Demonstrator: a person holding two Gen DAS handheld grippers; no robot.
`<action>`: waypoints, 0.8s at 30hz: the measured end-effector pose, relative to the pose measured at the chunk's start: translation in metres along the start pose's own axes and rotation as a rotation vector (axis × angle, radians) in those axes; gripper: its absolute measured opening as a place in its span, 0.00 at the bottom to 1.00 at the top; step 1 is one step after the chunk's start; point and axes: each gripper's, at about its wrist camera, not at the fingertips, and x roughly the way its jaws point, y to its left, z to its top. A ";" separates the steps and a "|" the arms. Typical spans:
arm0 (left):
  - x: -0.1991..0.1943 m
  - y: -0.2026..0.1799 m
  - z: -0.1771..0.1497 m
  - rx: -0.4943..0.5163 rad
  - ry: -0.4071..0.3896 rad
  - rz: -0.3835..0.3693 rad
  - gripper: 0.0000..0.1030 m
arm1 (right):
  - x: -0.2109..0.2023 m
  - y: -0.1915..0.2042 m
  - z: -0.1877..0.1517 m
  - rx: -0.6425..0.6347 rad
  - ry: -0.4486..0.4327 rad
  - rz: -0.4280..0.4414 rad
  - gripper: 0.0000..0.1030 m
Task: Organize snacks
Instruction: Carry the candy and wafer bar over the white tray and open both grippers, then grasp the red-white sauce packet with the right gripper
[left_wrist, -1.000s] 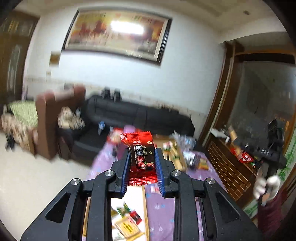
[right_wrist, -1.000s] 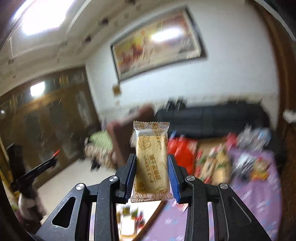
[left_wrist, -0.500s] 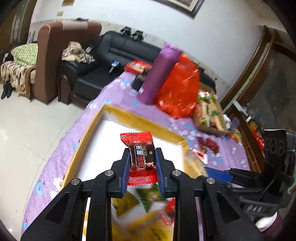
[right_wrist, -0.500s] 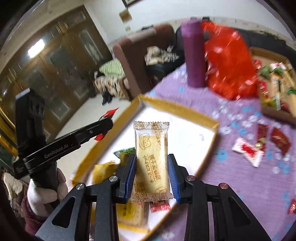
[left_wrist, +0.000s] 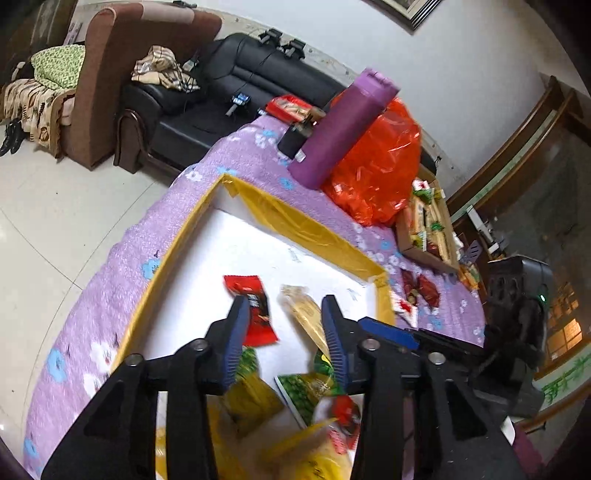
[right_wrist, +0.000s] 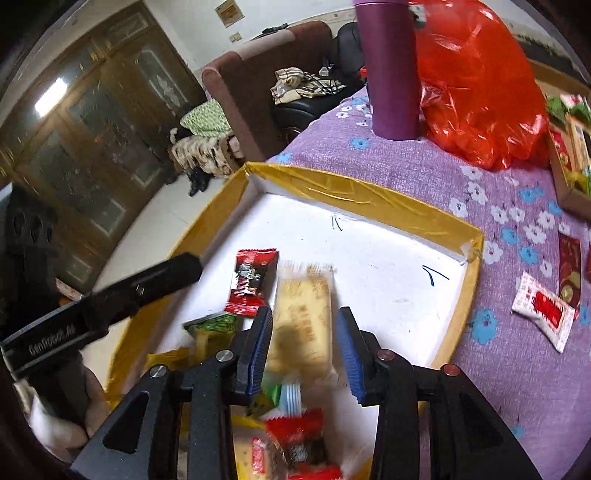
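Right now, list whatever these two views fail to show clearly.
- Yellow biscuit packet: motion-blurred in both views, print unreadable.
- Snack pile at the tray's near end: blurred, partly behind the tool arms.
- Cardboard box: cut off by the right wrist view's edge.

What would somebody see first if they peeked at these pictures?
Probably the big white tray with its yellow rim, in the middle of the purple flowered cloth. Inside it, a red candy and a tan biscuit pack lie side by side, just ahead of the right hand-held gripper, whose jaws are opening. Behind the tray, a shiny red bag bulges beside a tall purple bottle.
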 end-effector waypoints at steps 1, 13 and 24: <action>-0.009 -0.006 -0.004 -0.006 -0.015 -0.022 0.51 | -0.009 -0.004 0.001 0.002 -0.015 0.000 0.37; -0.073 -0.047 -0.090 -0.148 -0.128 -0.502 0.78 | -0.058 -0.136 0.013 0.117 -0.097 -0.216 0.46; -0.057 -0.071 -0.108 -0.096 -0.078 -0.389 0.78 | -0.017 -0.142 -0.001 0.051 -0.008 -0.313 0.23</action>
